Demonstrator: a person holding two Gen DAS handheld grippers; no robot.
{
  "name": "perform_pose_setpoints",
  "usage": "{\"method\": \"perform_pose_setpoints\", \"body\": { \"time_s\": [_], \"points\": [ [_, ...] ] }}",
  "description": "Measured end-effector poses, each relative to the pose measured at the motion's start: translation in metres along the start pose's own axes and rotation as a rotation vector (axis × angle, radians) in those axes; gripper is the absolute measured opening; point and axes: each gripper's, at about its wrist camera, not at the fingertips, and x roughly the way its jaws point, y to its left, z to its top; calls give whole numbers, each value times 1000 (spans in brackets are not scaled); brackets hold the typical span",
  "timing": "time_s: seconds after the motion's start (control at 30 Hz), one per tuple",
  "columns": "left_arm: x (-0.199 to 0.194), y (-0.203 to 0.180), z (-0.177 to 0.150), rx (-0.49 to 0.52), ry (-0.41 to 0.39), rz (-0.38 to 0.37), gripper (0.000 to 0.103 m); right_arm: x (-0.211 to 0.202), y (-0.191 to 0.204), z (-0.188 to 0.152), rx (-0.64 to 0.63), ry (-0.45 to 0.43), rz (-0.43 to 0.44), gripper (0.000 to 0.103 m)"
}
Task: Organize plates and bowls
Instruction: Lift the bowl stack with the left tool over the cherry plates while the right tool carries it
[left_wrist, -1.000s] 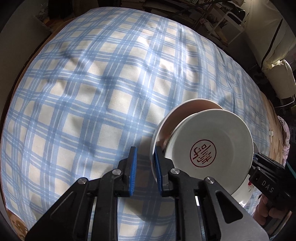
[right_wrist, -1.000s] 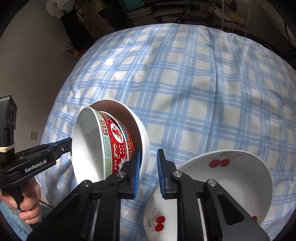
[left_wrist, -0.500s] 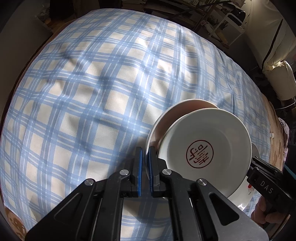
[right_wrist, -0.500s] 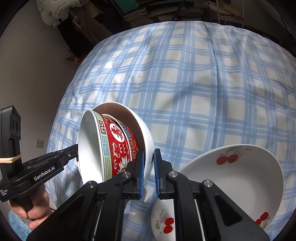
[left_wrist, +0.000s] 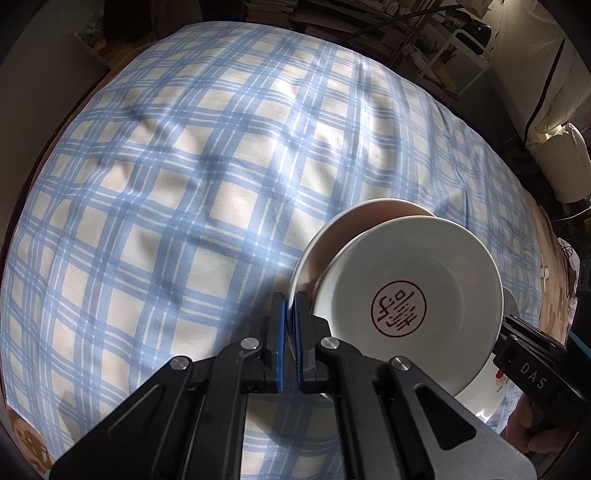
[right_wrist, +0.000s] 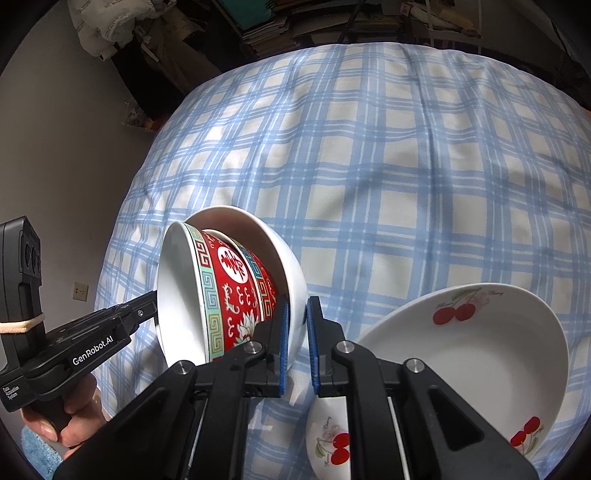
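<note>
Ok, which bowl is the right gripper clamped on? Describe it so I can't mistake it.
On the blue-checked cloth, find the nested bowls lying on their side, left of the cherry plate. The right gripper grips the rim of the plain white outer bowl; the red patterned bowl sits inside it.

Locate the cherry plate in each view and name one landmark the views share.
Left wrist: only a sliver of the cherry plate shows, lower right, behind the bowls.
Right wrist: cherry plate at lower right, beside the right gripper.
Shared landmark: the blue plaid cloth.
</note>
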Motion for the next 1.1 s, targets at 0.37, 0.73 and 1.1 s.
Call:
{"method": "perform_pose_setpoints", "body": {
  "time_s": [0.37,0.73,1.1],
  "points": [
    [-12,-8,1,38,-12,25,2,-13,1,0,6,-35,-6,12],
    [-32,-21,-8,60,-42,21,3,-30,0,-3,13,-49,-19,10],
    [-43,-25,-16,73,-53,10,3,-43,5,-11,2,-71,-45,9]
  ]
}}
